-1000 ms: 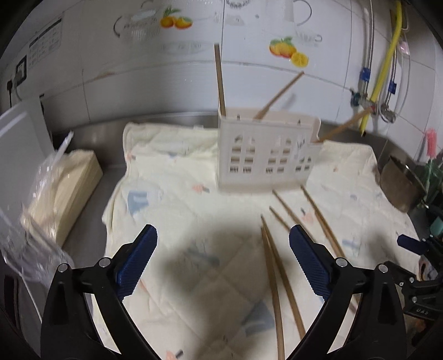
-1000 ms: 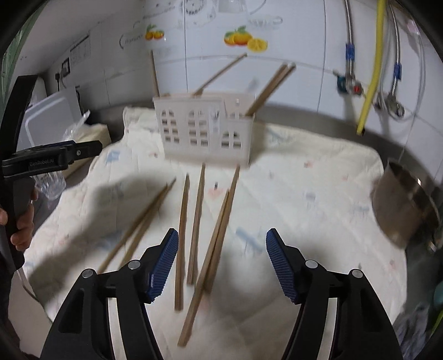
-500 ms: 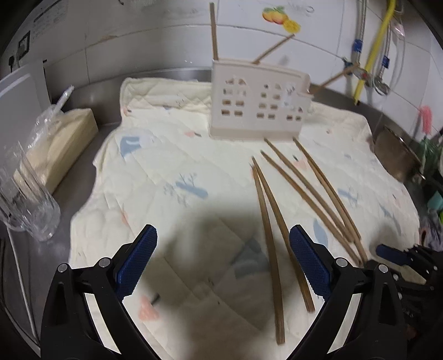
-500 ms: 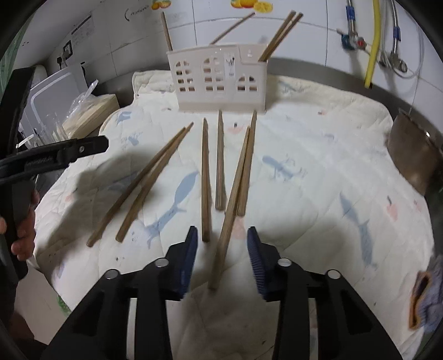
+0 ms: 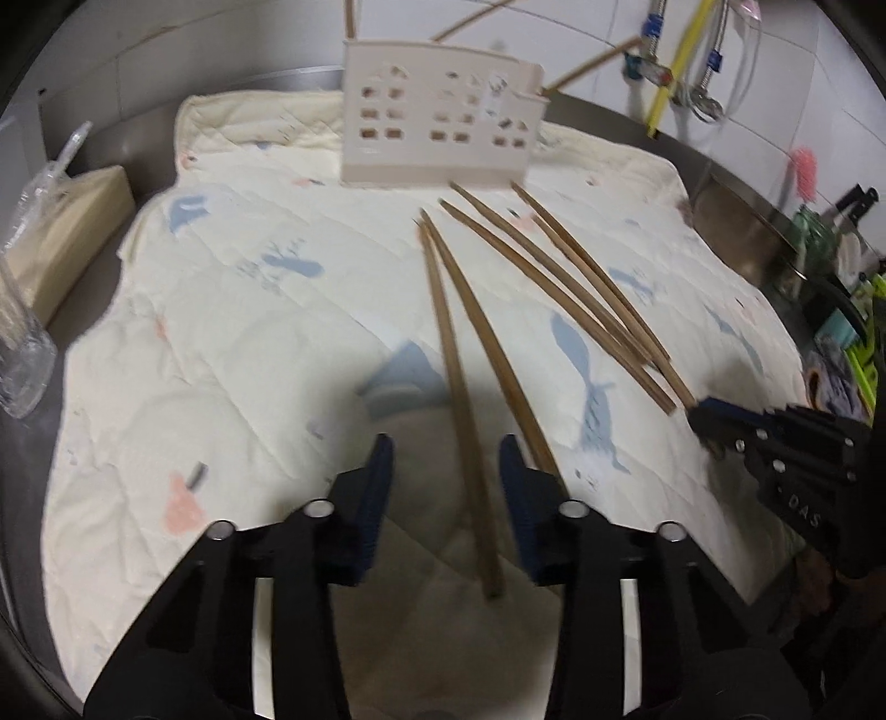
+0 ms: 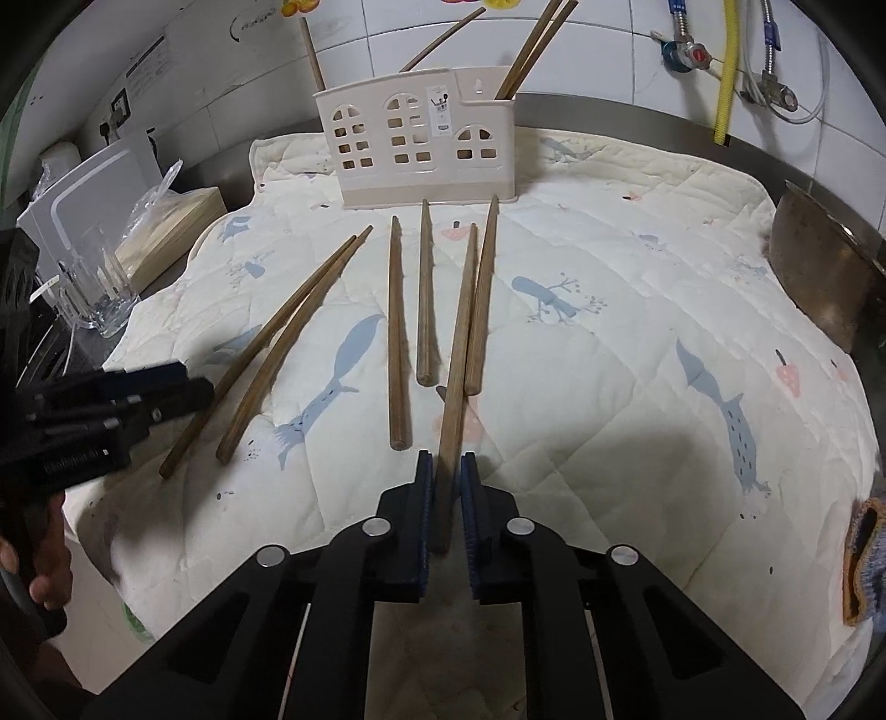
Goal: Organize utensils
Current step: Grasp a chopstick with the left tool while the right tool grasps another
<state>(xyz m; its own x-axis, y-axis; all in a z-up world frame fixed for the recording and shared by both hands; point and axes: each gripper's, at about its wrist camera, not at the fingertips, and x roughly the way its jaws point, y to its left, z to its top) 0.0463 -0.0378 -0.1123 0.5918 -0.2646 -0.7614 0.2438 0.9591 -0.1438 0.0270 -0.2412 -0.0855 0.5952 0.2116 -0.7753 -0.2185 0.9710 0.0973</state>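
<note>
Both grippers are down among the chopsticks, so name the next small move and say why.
Probably lift the right gripper: it is shut on a chopstick still lying on the cloth. The left gripper is only closing around another, so it follows.

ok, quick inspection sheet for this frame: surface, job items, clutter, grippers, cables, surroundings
Surface: cream quilted cloth with blue animal prints, spread over a steel counter.
Job's things: six loose chopsticks on the cloth; cream holder at the back with four more standing in it.
Clutter: clear glass, bagged tan box, metal bowl at the cloth's edges.
Grippers: right gripper shut on one chopstick; left gripper closing, jaws astride a chopstick, pads not yet touching.
Cables: yellow hose and braided hoses on the wall.
Surroundings: white tiled wall with fruit decals.
</note>
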